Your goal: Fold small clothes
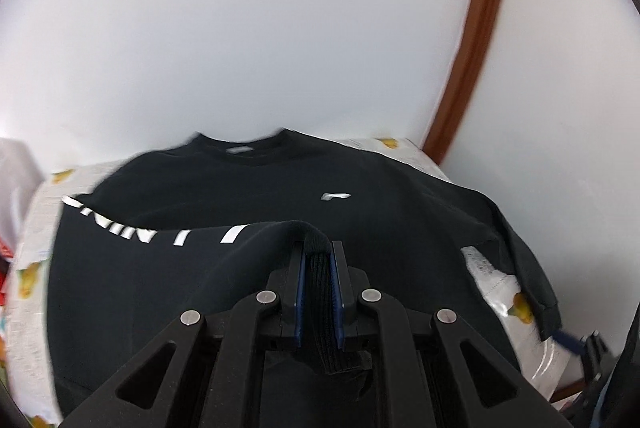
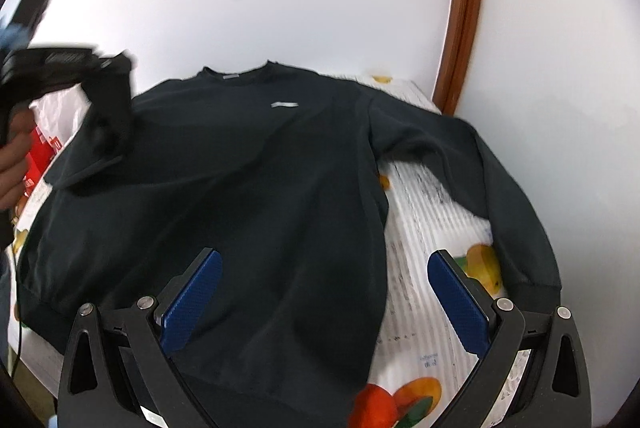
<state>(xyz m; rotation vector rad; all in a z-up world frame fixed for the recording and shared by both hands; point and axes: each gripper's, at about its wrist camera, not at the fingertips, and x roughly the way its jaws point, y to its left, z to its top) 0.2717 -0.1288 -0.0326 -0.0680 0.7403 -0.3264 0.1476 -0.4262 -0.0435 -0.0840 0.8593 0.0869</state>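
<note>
Sleeve cuff between left jaws.

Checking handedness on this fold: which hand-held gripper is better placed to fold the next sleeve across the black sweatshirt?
Probably left. The left hand-held gripper is already shut on a sleeve cuff, lifted over the black sweatshirt. The right hand-held gripper is open, holding nothing, above the hem, with the other sleeve spread beside it.

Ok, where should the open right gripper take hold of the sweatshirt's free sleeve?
Probably at the ribbed cuff of the sleeve lying flat on the fruit-print cloth. Come from above with the right gripper, its jaws wide open, straddling the cuff: it is the thickest, stiffest edge, and it lies clear of the sweatshirt's body.
</note>
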